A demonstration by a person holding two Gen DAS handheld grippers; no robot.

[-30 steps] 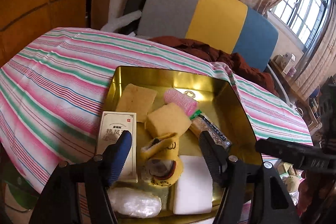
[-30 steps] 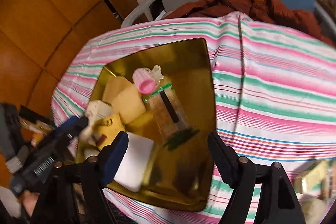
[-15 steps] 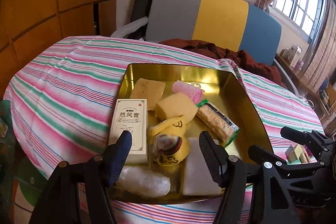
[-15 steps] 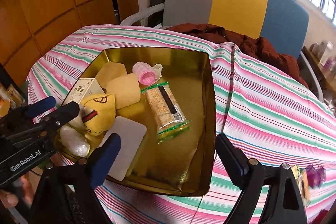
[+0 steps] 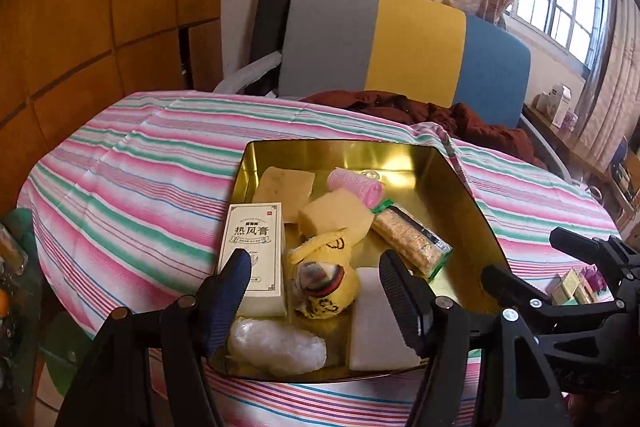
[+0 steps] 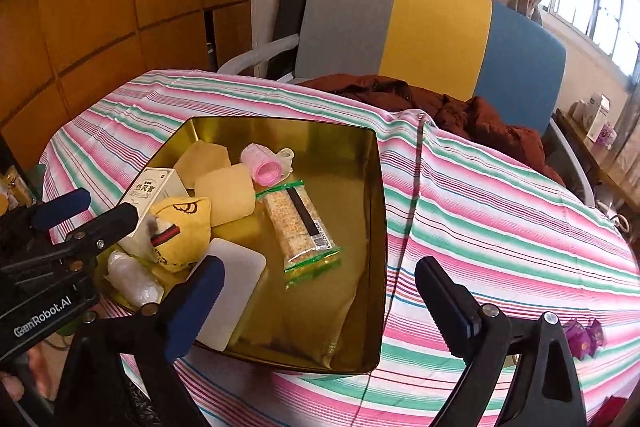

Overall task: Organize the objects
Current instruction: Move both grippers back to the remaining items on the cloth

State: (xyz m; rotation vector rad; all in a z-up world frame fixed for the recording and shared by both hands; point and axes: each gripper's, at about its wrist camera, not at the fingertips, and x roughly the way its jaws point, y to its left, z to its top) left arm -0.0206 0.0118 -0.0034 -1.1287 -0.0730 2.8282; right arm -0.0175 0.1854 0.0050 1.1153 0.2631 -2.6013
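Note:
A gold metal tray (image 5: 466,195) (image 6: 378,211) sits on a striped tablecloth and holds several items. Among them are a white box with Chinese print (image 5: 254,251) (image 6: 150,189), a yellow pouch (image 5: 324,275) (image 6: 180,231), yellow sponges (image 5: 334,215) (image 6: 226,193), a pink hair roller (image 5: 354,183) (image 6: 266,165), a wrapped cracker bar (image 5: 412,241) (image 6: 300,223), a white pad (image 5: 378,323) (image 6: 232,287) and a clear plastic bundle (image 5: 276,345) (image 6: 132,279). My left gripper (image 5: 316,287) hovers open over the tray's near edge, empty. My right gripper (image 6: 320,291) stands open and empty at the tray's near right corner.
Behind the round table (image 5: 132,187) stands a grey, yellow and blue chair (image 5: 400,47) with a dark red garment (image 5: 436,115) on it. Wooden panels (image 5: 100,7) fill the left side. Small purple packets (image 6: 582,339) lie on the cloth at the right.
Both grippers have pulled back and levelled, so the tray now sits farther away and more of the table shows. Nothing in the tray has moved.

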